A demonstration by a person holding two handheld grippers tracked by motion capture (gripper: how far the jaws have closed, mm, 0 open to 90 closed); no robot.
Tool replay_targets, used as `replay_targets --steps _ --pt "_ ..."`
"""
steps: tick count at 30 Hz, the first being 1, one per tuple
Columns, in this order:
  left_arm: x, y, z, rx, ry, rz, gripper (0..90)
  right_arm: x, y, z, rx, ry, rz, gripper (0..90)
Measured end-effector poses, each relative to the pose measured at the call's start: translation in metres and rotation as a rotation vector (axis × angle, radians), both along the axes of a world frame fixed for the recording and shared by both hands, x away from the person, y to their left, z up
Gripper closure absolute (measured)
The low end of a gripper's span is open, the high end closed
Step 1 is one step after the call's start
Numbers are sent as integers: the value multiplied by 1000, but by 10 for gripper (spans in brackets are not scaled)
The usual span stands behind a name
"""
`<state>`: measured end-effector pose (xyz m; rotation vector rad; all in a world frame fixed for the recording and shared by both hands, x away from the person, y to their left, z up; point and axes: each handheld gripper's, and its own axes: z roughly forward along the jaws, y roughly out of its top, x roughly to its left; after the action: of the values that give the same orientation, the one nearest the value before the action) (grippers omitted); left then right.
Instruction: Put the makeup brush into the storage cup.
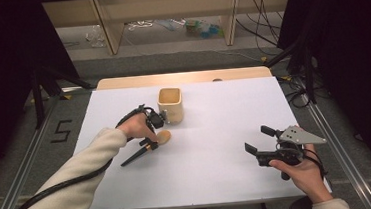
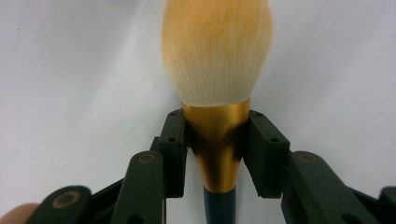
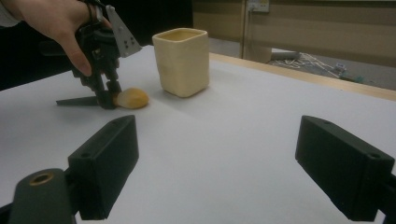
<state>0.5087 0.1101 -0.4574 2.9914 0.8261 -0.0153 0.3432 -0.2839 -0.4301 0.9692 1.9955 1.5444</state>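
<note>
A makeup brush lies on the white table, its tan bristle head toward a cream square cup and its dark handle pointing back toward the person. My left gripper comes down on it from above. In the left gripper view my left gripper is shut on the brush's gold ferrule, with the bristles just beyond. My right gripper stands open and empty at the table's right. From the right gripper view I see the cup and brush head ahead.
The table's wooden far edge lies beyond the cup. Metal rails run along both sides of the table. Shelving legs and loose cables sit on the floor behind.
</note>
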Motion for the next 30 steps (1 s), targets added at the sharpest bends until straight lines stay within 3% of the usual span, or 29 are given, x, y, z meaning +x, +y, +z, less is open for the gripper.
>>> replay_targets --steps 14,22,30 --pt "-2 5 1 -20 -21 -27 622 0 -1 0 -6 6 -4 144" --pt "-7 10 8 -46 -66 -24 623 0 -1 0 -12 4 -9 144" --pt "-13 18 19 -98 -110 -10 624 0 -1 0 -2 12 -5 144"
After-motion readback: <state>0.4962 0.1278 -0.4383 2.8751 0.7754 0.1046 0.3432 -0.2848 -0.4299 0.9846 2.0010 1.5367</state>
